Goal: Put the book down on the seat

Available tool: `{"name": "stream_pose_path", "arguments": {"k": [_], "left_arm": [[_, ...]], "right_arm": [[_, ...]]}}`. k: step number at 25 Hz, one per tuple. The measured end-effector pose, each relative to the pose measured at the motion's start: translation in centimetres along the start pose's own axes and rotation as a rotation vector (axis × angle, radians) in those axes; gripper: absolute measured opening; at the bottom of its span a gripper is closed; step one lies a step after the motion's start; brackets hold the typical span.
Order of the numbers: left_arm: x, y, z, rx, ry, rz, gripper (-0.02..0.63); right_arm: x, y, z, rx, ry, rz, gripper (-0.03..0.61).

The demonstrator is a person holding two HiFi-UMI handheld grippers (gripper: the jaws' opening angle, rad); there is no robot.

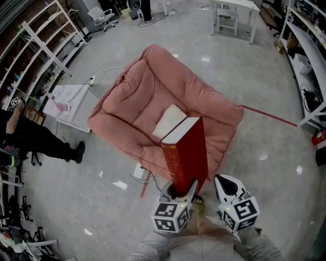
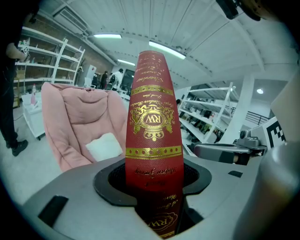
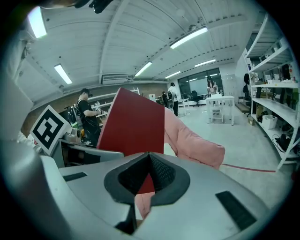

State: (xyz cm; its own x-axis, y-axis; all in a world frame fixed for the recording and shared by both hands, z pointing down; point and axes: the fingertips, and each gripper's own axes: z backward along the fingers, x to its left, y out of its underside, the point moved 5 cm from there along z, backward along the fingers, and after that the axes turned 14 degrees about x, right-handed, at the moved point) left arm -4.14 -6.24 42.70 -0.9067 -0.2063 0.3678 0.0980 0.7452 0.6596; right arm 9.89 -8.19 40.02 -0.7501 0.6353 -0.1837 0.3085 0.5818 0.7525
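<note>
A red book (image 1: pixel 186 150) with gold print on its spine (image 2: pixel 152 122) stands upright in my left gripper (image 1: pixel 181 191), which is shut on its lower end. It hangs over the near edge of the pink padded seat (image 1: pixel 147 92), which lies on the floor ahead. A white cushion (image 1: pixel 169 121) rests in the seat just behind the book. My right gripper (image 1: pixel 226 184) is a little to the right of the book, shut, with nothing in it. In the right gripper view the book's red cover (image 3: pixel 131 122) rises beyond the closed jaws, with the seat (image 3: pixel 192 140) behind it.
A person in dark clothes (image 1: pixel 30 137) is on the floor at the left, by white shelving (image 1: pixel 41 46). A low white platform (image 1: pixel 71 104) sits left of the seat. A white table (image 1: pixel 234 15) stands at the back, more shelves (image 1: pixel 305 41) at the right.
</note>
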Motion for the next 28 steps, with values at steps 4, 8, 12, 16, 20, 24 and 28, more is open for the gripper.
{"name": "stream_pose_path", "arguments": {"k": [4, 8, 12, 16, 20, 24, 28], "left_arm": [[1.9, -0.4, -1.5, 0.031, 0.005, -0.003, 0.236], [3.7, -0.9, -3.8, 0.078, 0.032, 0.013, 0.236], [5.3, -1.5, -6.8, 0.121, 0.052, 0.014, 0.236], [7.0, -2.1, -10.2, 0.168, 0.062, 0.012, 0.236], [8.4, -3.1, -13.3, 0.208, 0.067, 0.009, 0.238], [9.7, -3.3, -16.5, 0.256, 0.084, 0.027, 0.238], [11.3, -3.1, -19.8, 0.311, 0.092, 0.045, 0.238]], "right_arm": [[-0.3, -0.5, -1.8, 0.011, 0.021, -0.016, 0.005], [-1.2, -1.0, -3.9, 0.044, 0.049, -0.037, 0.005], [-2.7, -1.0, -6.6, 0.095, 0.069, -0.045, 0.005], [-4.1, -1.0, -9.4, 0.129, 0.075, -0.065, 0.005], [-5.5, -1.1, -11.9, 0.155, 0.08, -0.103, 0.005], [-6.7, -1.1, -14.2, 0.171, 0.085, -0.129, 0.005], [-8.0, -1.3, -16.7, 0.167, 0.093, -0.149, 0.005]]}}
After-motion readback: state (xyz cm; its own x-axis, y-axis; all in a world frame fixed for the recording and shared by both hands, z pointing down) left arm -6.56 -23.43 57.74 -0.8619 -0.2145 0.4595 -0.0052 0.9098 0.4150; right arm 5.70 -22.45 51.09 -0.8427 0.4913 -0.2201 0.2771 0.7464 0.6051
